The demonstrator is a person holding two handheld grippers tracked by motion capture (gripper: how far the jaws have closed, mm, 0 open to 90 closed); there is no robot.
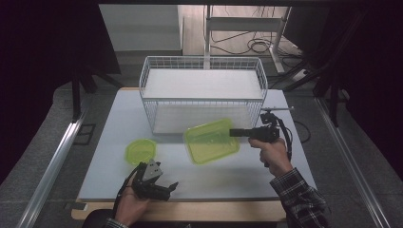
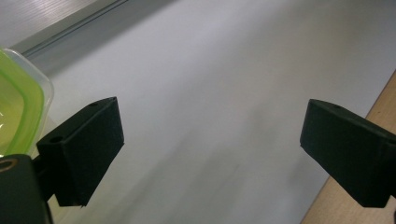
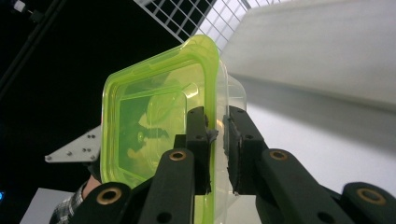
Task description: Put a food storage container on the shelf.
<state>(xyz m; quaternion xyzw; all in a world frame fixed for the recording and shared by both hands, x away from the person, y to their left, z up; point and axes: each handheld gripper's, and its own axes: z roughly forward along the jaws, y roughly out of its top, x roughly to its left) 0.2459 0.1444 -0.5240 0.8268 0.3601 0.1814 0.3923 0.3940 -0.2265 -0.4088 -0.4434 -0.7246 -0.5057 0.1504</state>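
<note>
The right gripper (image 3: pixel 217 135) has its jaws clamped on the rim of the green box (image 1: pixel 211 140), pinching lid and wall together at one edge. The box hangs in the air just before the wire basket (image 1: pixel 147 76), tilted. It looks light and thin, a little bendy and smooth, so it may swing or slip; a grip deeper on the rim seems safer. The left gripper (image 2: pixel 210 140) rests near the table (image 1: pixel 114 118) edge, jaws wide apart and empty.

L gripper (image 1: pixel 164 186) rests low w/ jaws wide apart; R gripper (image 1: pixel 234 133) held level, jaws clamped.
</note>
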